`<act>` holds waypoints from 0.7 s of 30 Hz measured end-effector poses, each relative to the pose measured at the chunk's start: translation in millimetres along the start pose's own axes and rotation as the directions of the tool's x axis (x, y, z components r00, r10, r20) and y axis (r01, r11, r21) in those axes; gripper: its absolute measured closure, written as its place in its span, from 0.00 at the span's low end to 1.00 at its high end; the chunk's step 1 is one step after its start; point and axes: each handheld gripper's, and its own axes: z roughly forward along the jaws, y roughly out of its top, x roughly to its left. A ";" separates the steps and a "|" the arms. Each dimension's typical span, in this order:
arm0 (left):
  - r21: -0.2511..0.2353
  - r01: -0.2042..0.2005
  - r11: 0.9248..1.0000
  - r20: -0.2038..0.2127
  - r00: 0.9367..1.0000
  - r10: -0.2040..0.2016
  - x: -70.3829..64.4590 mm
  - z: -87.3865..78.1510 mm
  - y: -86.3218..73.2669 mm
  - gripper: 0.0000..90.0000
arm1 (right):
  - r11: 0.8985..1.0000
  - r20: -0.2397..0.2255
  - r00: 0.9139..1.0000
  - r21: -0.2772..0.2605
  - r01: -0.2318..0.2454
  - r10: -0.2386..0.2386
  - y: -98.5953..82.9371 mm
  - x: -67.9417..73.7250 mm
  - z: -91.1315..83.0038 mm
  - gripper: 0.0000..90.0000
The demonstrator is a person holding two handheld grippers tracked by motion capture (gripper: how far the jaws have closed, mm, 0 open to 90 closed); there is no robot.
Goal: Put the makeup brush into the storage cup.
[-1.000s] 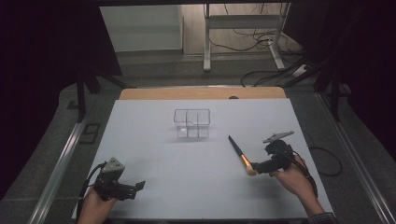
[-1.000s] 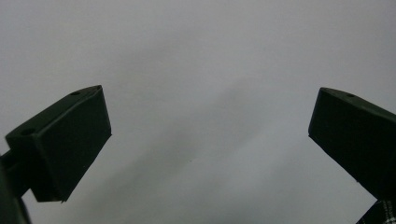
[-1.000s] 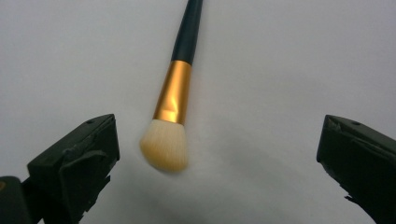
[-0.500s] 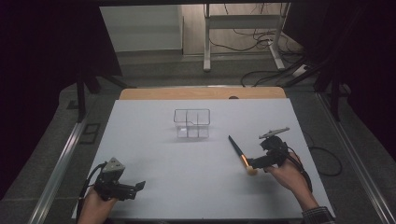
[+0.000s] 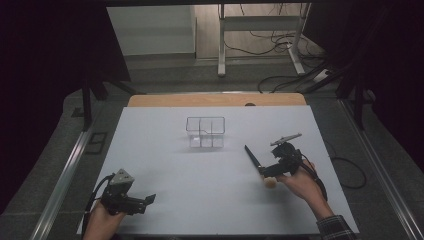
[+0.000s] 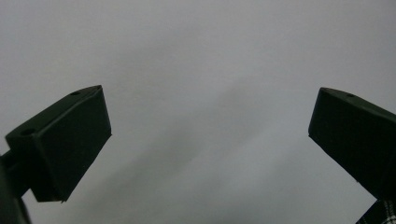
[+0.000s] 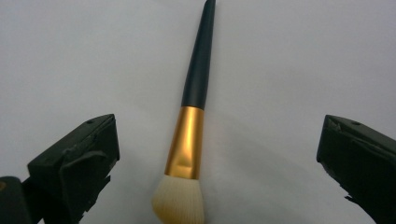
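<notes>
Straddling the makeup brush (image 7: 192, 135), right gripper (image 7: 217, 154) gapes wide, gripping nothing; left gripper (image 6: 210, 140) equally wide, empty

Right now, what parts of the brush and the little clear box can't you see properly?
- Brush: in the right gripper view the bottom edge cuts off its bristle end and the top edge its handle tip.
- Brush, high view: the right gripper covers its middle, so how the jaws stand there is hidden.
- Clear box: too small in the high view to tell what, if anything, lies inside.
- Left gripper: its body is cut off by the bottom edge.
</notes>
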 end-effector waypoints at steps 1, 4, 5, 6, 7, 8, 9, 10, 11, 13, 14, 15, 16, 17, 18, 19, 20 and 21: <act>0.000 0.001 1.000 0.000 1.000 -0.001 0.0 0.0 0.0 0.00 | 1.000 0.001 1.000 0.005 0.002 -0.002 1.7 1.4 2.0 0.00; 0.000 0.000 1.000 0.000 1.000 0.000 0.0 0.0 0.0 0.00 | 1.000 -0.001 1.000 0.013 0.010 -0.010 4.9 2.7 3.8 0.00; 0.000 0.000 1.000 0.000 1.000 0.000 0.0 0.0 0.0 0.00 | 1.000 -0.001 1.000 0.015 0.015 -0.015 6.1 2.9 4.5 0.00; 0.000 0.001 1.000 0.000 1.000 -0.001 0.0 -0.1 0.0 0.00 | 1.000 0.000 1.000 0.016 0.017 -0.017 7.3 3.3 5.2 0.00; -0.001 0.001 1.000 0.000 1.000 -0.001 0.0 -0.1 0.0 0.00 | 1.000 -0.001 1.000 0.020 0.018 -0.018 8.8 3.9 5.9 0.00; 0.000 0.001 1.000 0.000 1.000 -0.001 0.0 -0.1 0.0 0.00 | 0.999 -0.002 1.000 0.022 0.023 -0.023 10.1 4.2 6.7 0.00; 0.000 0.000 1.000 0.000 1.000 0.000 0.0 -0.1 0.0 0.00 | 0.999 -0.003 1.000 0.024 0.025 -0.024 11.4 4.8 7.8 0.00; 0.000 0.001 1.000 0.000 1.000 -0.001 0.0 0.0 0.0 0.00 | 0.999 -0.005 1.000 0.029 0.027 -0.027 12.7 5.3 8.7 0.00; 0.000 0.000 1.000 0.000 1.000 0.000 -0.1 0.0 0.0 0.00 | 0.999 -0.006 1.000 0.032 0.030 -0.030 13.9 6.0 9.8 0.00; 0.000 0.000 1.000 0.000 1.000 0.000 -0.1 0.0 0.0 0.00 | 0.999 -0.009 0.999 0.040 0.037 -0.037 16.5 7.1 12.1 0.00; 0.000 0.000 1.000 0.000 1.000 0.000 -0.1 0.0 0.0 0.00 | 0.999 -0.009 0.999 0.040 0.037 -0.037 16.5 7.1 12.1 0.00; 0.000 0.000 1.000 0.000 1.000 0.000 -0.1 0.0 0.0 0.00 | 0.998 -0.014 0.999 0.044 0.039 -0.039 18.8 8.5 14.4 0.00; 0.001 -0.001 1.000 -0.001 1.000 0.001 -0.1 0.0 0.0 0.00 | 0.998 -0.015 0.999 0.046 0.044 -0.044 19.9 9.0 15.7 0.00; 0.001 -0.001 1.000 -0.003 1.000 0.001 -0.1 0.0 0.0 0.00 | 0.998 -0.017 0.999 0.048 0.042 -0.041 21.2 9.9 16.6 0.00; 0.001 -0.002 1.000 -0.003 1.000 0.002 -0.1 0.0 0.0 0.00 | 0.998 -0.019 0.999 0.049 0.044 -0.043 22.5 10.5 17.7 0.00; 0.001 -0.002 1.000 -0.001 1.000 0.002 -0.2 0.0 0.0 0.00 | 0.998 -0.021 0.999 0.049 0.048 -0.047 23.8 11.3 18.6 0.00; 0.001 -0.002 1.000 -0.002 1.000 0.002 -0.2 0.0 0.0 0.00 | 0.997 -0.022 0.998 0.049 0.053 -0.052 25.1 12.1 19.5 0.00; 0.002 -0.002 1.000 -0.002 1.000 0.002 -0.2 0.0 0.0 0.00 | 0.997 -0.023 0.998 0.052 0.055 -0.053 26.5 13.0 20.2 0.00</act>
